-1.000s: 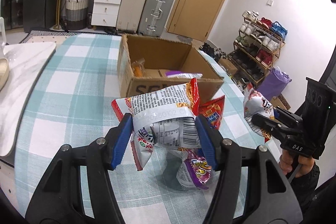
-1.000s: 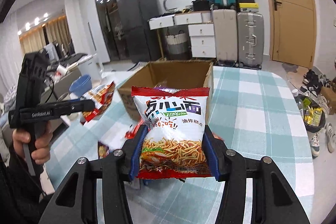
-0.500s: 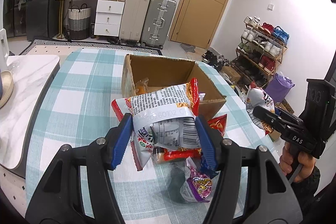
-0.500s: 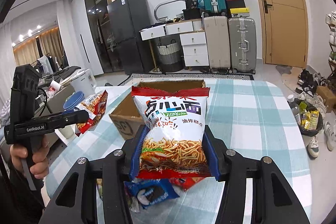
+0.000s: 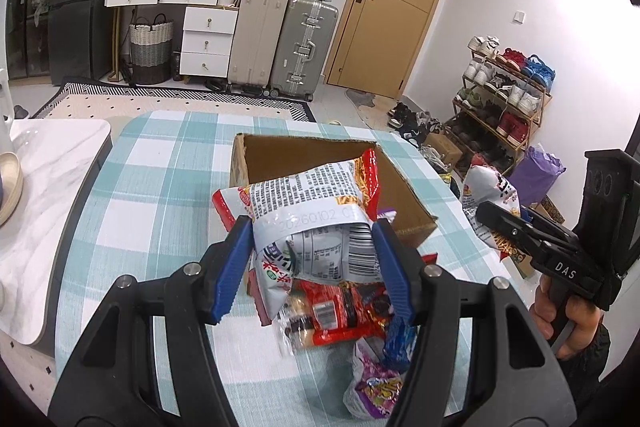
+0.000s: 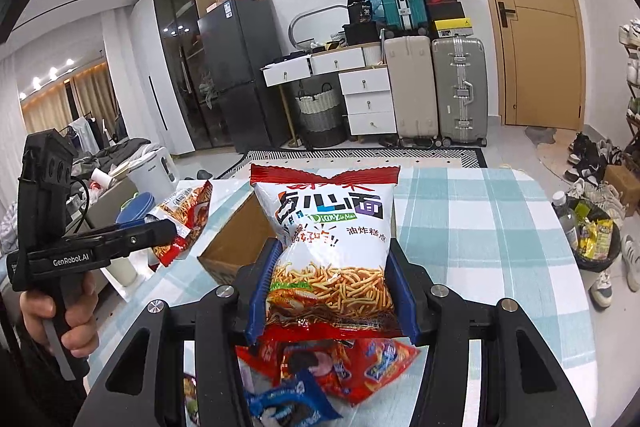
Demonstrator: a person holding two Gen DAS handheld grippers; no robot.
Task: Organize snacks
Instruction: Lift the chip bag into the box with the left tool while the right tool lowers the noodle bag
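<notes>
Both bags raised higher than a second ago, carton now lower in both views.

Left gripper clamped on a crumpled noodle-snack bag, printed back and barcode toward the lens; right gripper pinching an upright noodle-snack packet by its lower half, blue pads pressed into both sides. Directly beneath each load, more of the loose pile exposed than before: red packets, a blue cookie pack, a purple bag. Just beyond, open cardboard box on the teal checked tablecloth, near rim below the left bag. Bare cloth left of and beyond the box; marble counter flush along the table's left edge.
</notes>
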